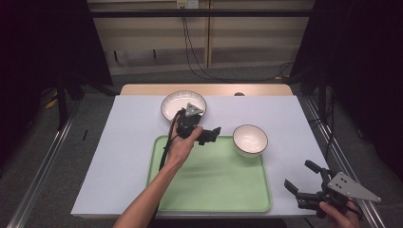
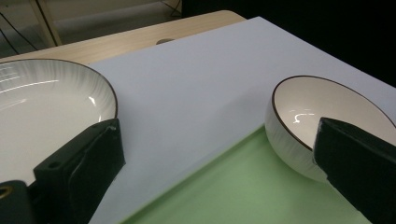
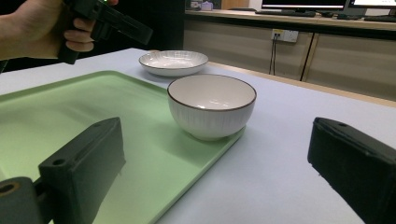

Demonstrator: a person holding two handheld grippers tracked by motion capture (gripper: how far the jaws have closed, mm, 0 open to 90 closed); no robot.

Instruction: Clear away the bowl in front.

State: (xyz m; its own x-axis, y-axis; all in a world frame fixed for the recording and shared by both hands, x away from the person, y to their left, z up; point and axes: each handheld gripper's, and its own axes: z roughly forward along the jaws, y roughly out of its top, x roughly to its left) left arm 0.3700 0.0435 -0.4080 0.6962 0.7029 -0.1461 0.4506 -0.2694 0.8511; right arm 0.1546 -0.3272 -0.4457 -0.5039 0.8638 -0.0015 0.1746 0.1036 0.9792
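Both grippers: left gripper (image 1: 214,134), right gripper (image 1: 300,176) agape.

1. Beige cabinet (image 1: 204,40) at 12 o'clock, black cables (image 1: 190,52) hanging down it.
2. Grey floor (image 1: 43,142) all round.
3. Metal rails at 9 and 3 o'clock.
4. Dark at both sides.

Glossy ribbed ceramic on bowl (image 3: 211,106) and plate (image 1: 183,104); smooth matt green plastic tray (image 1: 214,185); matt white sheet (image 1: 123,156); pale wood table edge (image 1: 204,89).
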